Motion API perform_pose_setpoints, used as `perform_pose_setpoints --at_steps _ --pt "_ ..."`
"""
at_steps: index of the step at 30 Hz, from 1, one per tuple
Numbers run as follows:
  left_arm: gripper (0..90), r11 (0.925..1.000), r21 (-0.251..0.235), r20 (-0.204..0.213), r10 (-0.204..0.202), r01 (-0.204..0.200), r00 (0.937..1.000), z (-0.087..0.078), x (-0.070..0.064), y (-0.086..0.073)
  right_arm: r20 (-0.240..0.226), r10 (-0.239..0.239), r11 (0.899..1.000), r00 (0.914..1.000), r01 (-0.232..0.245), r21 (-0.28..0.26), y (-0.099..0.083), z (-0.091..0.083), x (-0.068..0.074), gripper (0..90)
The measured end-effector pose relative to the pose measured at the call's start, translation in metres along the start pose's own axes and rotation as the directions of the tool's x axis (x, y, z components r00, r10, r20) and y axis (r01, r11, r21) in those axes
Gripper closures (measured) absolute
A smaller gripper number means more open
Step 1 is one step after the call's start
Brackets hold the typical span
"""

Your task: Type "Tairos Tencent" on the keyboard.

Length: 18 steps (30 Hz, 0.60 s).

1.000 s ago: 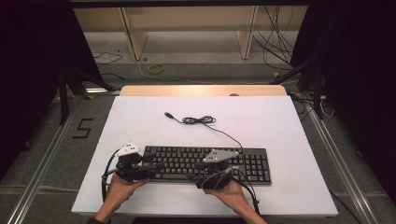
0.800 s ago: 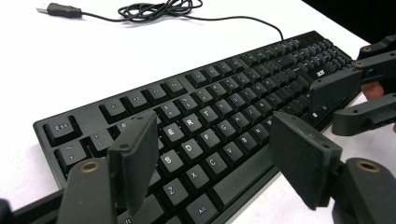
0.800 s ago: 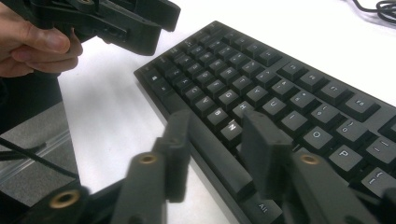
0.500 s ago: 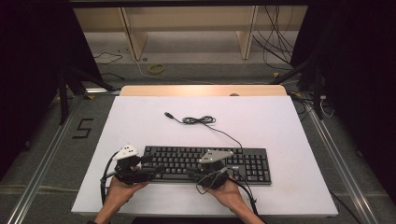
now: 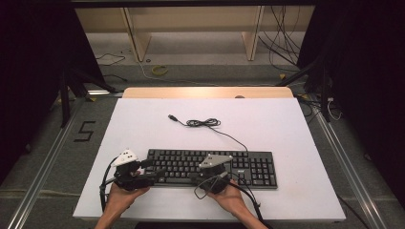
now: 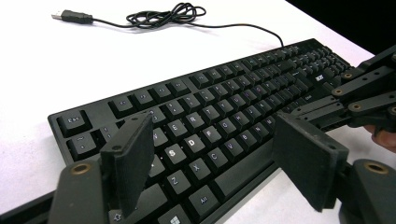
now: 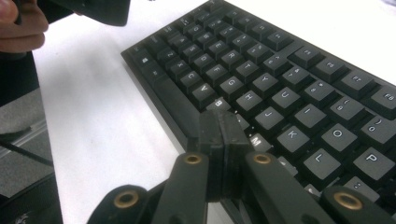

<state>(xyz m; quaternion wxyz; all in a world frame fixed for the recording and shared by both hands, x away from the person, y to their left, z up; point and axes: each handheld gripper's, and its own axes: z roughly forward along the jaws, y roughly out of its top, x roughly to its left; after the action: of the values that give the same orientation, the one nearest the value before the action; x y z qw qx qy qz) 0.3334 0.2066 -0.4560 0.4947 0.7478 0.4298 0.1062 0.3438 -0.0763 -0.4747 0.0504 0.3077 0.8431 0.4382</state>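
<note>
A black keyboard lies along the front of the white table, and its cable coils behind it to a loose USB plug. My left gripper is at the keyboard's left front corner. In the left gripper view it stands open, low over the letter keys, with nothing between its jaws. My right gripper is at the keyboard's front edge, near the middle. It is shut on nothing, its tips just over the space bar by the B key.
A wooden strip runs along the table's far edge. Wooden uprights and loose cables are on the floor beyond it. Metal rails flank the table, and a "5" is marked on the floor at the left.
My right gripper has shifted a little to the left along the keyboard's front edge. The left gripper and the keyboard have barely moved.
</note>
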Motion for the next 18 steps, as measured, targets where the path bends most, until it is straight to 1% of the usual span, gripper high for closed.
perform_pose_setpoints --at_steps 4,18 --pt "28.9 1.0 0.001 0.003 0.002 -0.002 1.0 -0.0005 -0.0001 -0.0014 0.005 -0.01 1.0 0.9999 0.01 0.012 -0.001 0.0032 0.0008 90.0" --pt "27.9 1.0 -0.001 0.002 0.009 -0.009 1.0 -0.0032 -0.0012 -0.0047 0.023 -0.016 0.999 0.9996 0.016 0.032 -0.0033 0.0091 0.0 90.0"
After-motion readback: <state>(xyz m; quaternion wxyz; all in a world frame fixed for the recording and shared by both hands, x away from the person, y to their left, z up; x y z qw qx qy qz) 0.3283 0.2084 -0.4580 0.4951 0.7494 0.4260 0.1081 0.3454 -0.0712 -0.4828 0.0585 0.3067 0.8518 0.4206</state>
